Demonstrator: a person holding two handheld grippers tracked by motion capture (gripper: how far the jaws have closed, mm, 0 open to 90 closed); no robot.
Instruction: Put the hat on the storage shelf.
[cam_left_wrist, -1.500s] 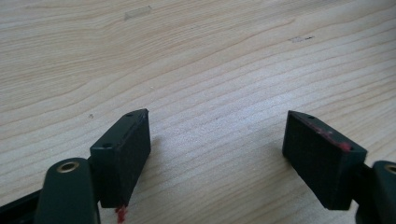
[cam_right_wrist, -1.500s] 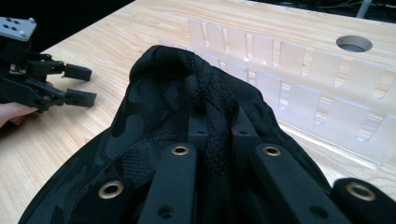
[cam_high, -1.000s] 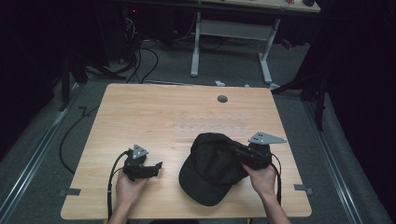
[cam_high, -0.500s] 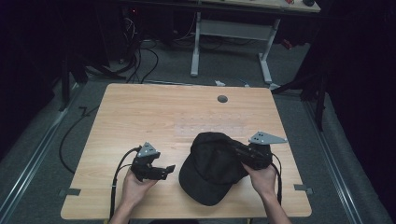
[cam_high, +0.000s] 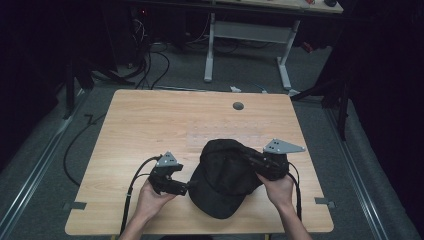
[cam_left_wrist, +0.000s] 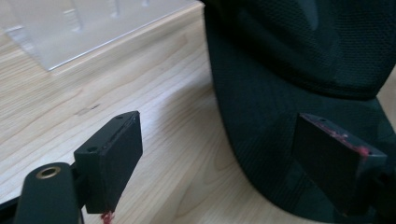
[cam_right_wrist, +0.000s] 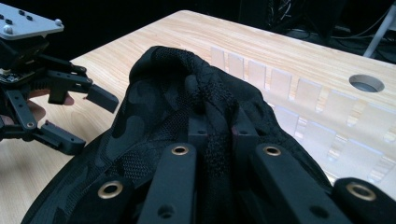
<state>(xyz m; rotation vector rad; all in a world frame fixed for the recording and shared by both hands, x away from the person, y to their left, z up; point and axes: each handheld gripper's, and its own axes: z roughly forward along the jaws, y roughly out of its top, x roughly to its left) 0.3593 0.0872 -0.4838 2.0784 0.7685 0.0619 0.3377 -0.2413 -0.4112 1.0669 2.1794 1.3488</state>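
cap (cam_high: 225, 175): black, no readable writing | right gripper (cam_right_wrist: 217, 135): clamped on cap's fabric | left gripper (cam_left_wrist: 233, 163): jaws spread, just opening, cap brim between, untouched | table (cam_high: 150, 120): wooden

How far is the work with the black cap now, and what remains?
Done: the right gripper is shut on the black cap, pinching the fabric at its back. In hand: the left gripper, jaws just opened, sits at the brim with nothing clamped. Left: probably gripping the brim and handling the cap.
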